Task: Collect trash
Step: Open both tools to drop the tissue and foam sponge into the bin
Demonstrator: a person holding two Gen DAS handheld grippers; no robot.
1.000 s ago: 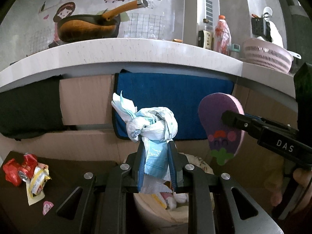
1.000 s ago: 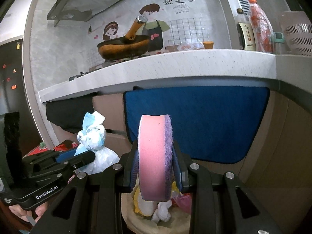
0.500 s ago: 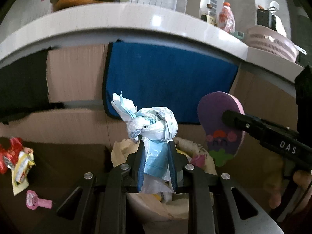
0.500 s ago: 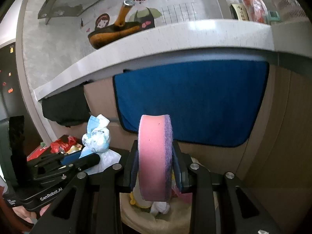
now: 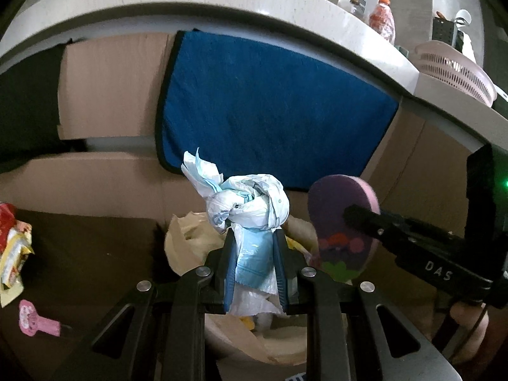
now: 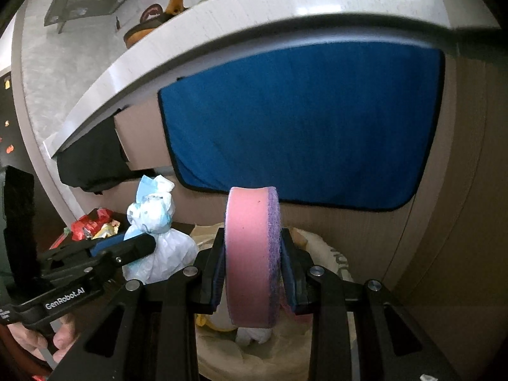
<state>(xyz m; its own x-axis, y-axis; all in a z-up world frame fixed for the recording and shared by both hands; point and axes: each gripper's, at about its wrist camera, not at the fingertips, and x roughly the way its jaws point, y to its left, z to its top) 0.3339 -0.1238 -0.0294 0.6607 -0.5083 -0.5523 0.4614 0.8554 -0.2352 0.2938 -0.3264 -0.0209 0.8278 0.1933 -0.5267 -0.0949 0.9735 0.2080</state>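
My left gripper [image 5: 254, 254] is shut on a knotted white and light-blue plastic bag [image 5: 247, 203], held above the cream-lined trash bin [image 5: 187, 247]; the bag also shows in the right wrist view [image 6: 155, 219]. My right gripper [image 6: 252, 273] is shut on a pink sponge with a purple scrub face [image 6: 250, 254], held over the same bin [image 6: 330, 254]. The sponge shows from the side in the left wrist view [image 5: 339, 222]. The bin holds several scraps under both grippers.
A blue towel [image 5: 270, 101] hangs on the cabinet front below the white counter [image 5: 222, 3]. Red and yellow wrappers [image 5: 12, 244] and a pink scrap [image 5: 31, 317] lie on the dark floor to the left. A pink basket [image 5: 457, 73] sits on the counter.
Both grippers have tilted downward and come nearer to the bin, so the counter has risen in view and the bin opening shows more. Both grips are unchanged.
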